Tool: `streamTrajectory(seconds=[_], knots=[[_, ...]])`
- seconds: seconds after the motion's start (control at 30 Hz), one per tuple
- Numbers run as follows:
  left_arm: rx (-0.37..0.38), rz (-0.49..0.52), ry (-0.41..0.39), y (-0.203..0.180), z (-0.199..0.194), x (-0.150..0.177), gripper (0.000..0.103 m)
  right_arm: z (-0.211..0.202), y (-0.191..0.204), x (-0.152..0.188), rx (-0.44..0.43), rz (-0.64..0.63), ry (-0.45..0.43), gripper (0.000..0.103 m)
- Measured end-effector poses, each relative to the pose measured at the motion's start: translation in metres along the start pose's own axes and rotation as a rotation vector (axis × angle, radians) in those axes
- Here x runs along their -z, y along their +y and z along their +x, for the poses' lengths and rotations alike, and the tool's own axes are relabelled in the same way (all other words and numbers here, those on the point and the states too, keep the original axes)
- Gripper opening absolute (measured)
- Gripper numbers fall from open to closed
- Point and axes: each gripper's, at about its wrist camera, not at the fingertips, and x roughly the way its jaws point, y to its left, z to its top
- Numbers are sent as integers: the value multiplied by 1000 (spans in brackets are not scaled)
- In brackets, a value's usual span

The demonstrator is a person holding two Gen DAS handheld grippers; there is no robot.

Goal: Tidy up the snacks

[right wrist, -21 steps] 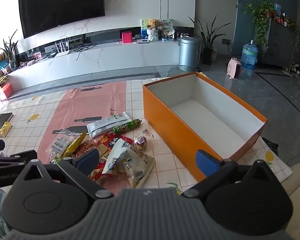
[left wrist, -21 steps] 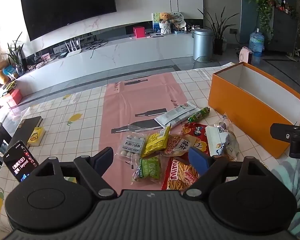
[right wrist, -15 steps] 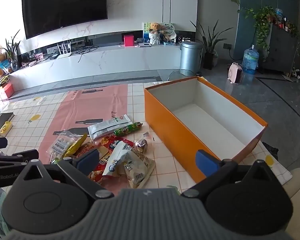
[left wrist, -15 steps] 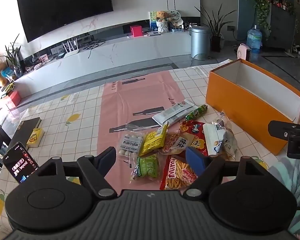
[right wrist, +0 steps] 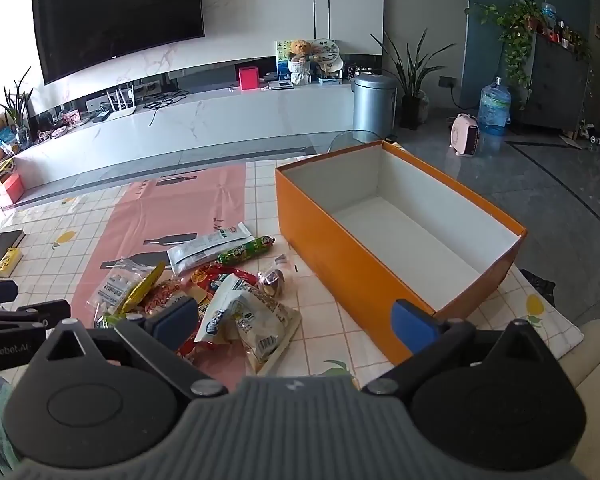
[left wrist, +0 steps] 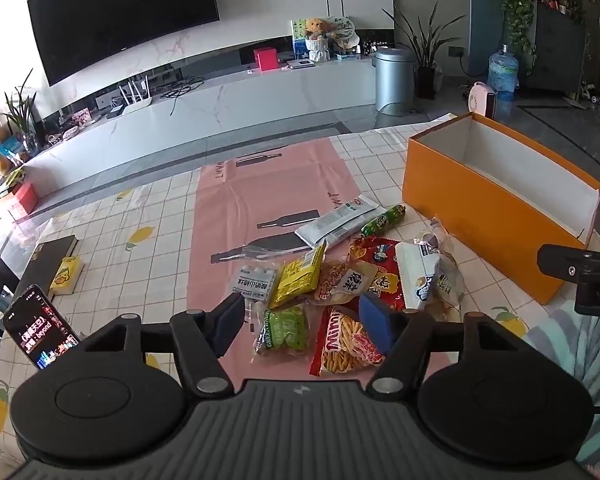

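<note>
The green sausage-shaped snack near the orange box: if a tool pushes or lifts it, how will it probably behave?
The green sausage snack is a cylinder lying on its side on the flat tablecloth, so a sideways push would likely roll it. Its glossy wrapper may slip between the pads. It looks fairly firm, probably keeping its shape when lifted. It lies apart from the orange box.

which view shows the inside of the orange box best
The right wrist view: it looks down into the orange box, showing its bare white floor and walls. The left wrist view shows its orange side and only a strip of inner wall.
</note>
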Motion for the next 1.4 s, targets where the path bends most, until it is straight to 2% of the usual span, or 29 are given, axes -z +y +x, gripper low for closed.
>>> streamTrajectory(seconds=[0.1,0.2,0.67,1.4], knots=[[-5,-7,0,-1,-1,0,78,-1,-4,2,-2,6,1,99],[26,-22,10,0,-1,0,78,-1,-5,2,-2,10,5,99],[-9,-8,15,-8,-3,0,78,2,-11,8,10,17,42,99],[-3,-11,27,-11,-3,2,78,-1,-11,7,27,17,49,99]])
